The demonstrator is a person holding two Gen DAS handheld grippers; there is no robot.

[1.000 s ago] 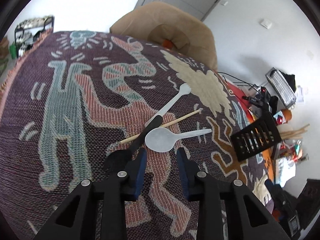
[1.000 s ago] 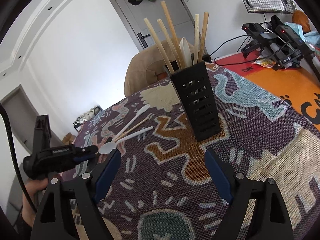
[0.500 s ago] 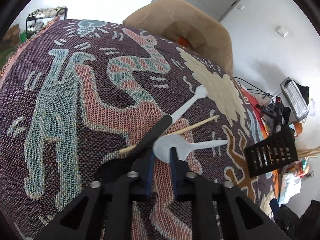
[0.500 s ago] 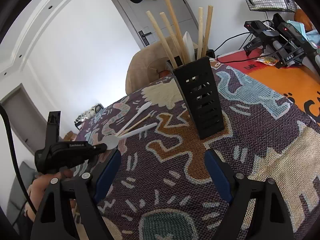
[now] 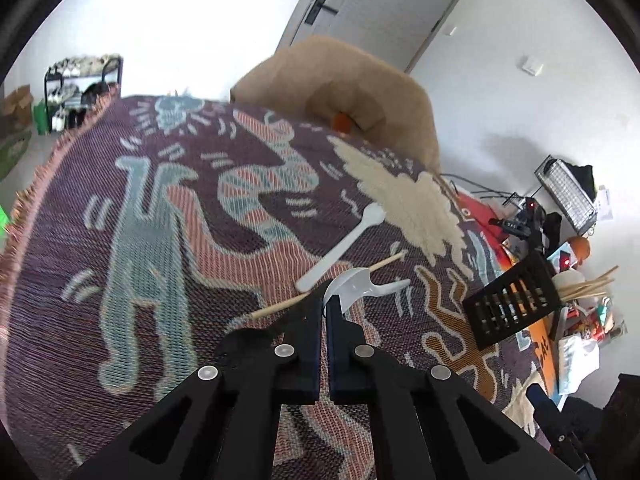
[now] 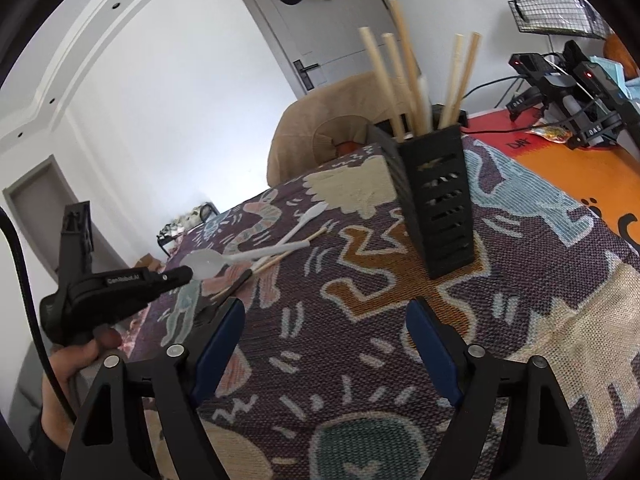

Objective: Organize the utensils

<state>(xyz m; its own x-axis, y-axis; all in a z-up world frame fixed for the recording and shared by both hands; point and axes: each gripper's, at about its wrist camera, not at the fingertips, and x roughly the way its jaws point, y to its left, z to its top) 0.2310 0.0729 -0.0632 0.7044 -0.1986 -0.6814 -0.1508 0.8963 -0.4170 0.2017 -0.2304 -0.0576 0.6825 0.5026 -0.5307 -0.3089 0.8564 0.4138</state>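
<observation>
Surface: patterned woven cloth [image 5: 168,216]; tan chair [image 5: 344,92] and grey door [image 6: 320,28] beyond. Left gripper [image 5: 324,312] pinches white spoon [image 5: 360,284] by its bowl, handle pointing right toward black utensil holder [image 6: 436,196]. Right gripper [image 6: 324,344] spread, holding nothing.

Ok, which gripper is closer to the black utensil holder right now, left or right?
Right. The right gripper hangs open just in front of the black utensil holder, with bare blanket between them. The left gripper is farther off, shut on the white plastic spoon.
</observation>
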